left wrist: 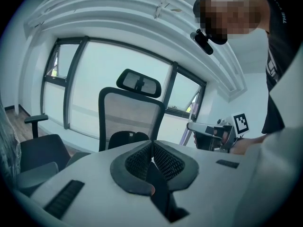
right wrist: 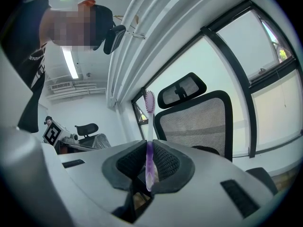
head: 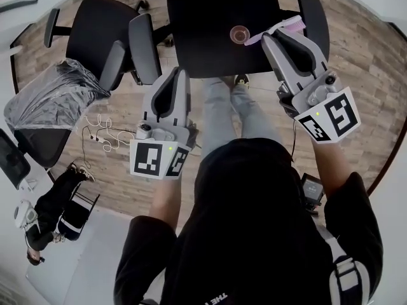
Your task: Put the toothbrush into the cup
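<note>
A small clear cup stands on the black round table in the head view. My right gripper is shut on a pink-purple toothbrush, held just right of the cup and level with it. In the right gripper view the toothbrush stands up between the closed pads, bristle head on top. My left gripper hangs lower, short of the table's near edge. It is shut and empty, and its pads meet with nothing between them.
Black office chairs ring the table, and a mesh-backed chair faces my left gripper. A plastic-wrapped chair and loose cables are on the wooden floor at left. Another person is at lower left.
</note>
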`<state>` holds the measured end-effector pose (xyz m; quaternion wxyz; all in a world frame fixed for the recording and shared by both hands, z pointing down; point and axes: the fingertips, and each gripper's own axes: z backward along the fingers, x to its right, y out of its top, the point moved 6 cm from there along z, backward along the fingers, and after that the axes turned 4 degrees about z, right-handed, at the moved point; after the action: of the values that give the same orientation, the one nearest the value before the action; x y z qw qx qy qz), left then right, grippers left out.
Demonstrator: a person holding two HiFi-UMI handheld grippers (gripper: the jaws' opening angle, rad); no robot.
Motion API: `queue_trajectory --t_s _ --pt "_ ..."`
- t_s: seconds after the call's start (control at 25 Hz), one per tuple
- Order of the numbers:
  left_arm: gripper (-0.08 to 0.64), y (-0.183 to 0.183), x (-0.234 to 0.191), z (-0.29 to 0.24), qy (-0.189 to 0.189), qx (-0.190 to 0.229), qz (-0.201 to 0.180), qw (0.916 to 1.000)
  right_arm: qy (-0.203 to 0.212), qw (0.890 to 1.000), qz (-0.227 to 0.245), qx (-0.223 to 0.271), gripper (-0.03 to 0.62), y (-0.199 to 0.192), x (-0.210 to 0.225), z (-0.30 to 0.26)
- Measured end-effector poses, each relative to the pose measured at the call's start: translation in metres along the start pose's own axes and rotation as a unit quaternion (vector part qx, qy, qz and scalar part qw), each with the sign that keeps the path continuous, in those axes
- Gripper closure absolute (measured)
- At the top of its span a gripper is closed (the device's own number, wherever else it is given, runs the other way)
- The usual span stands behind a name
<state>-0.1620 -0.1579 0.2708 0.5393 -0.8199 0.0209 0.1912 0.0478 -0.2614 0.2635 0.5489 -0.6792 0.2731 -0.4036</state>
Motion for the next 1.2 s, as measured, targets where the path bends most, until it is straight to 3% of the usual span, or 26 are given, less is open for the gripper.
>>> queue_trajectory --t_s 0.44,0.84,1.2 --pt "0.528 -0.045 -0.041 -0.017 0.023 -0.033 0.017 0.9991 -0.021 0.999 -0.011 -0.033 0.538 -0.060 0.018 -0.012" --pt "0.528 -0.093 -0.063 -0.027 0.015 -0.069 0.039 0.9968 -0.043 0.997 0.012 -0.066 0.538 -0.116 0.033 -0.034" --pt "0.528 -0.112 -0.068 -0.046 -0.006 -0.091 0.056 0.9943 -0.067 0.993 0.006 -0.101 0.538 -0.165 0.052 -0.045"
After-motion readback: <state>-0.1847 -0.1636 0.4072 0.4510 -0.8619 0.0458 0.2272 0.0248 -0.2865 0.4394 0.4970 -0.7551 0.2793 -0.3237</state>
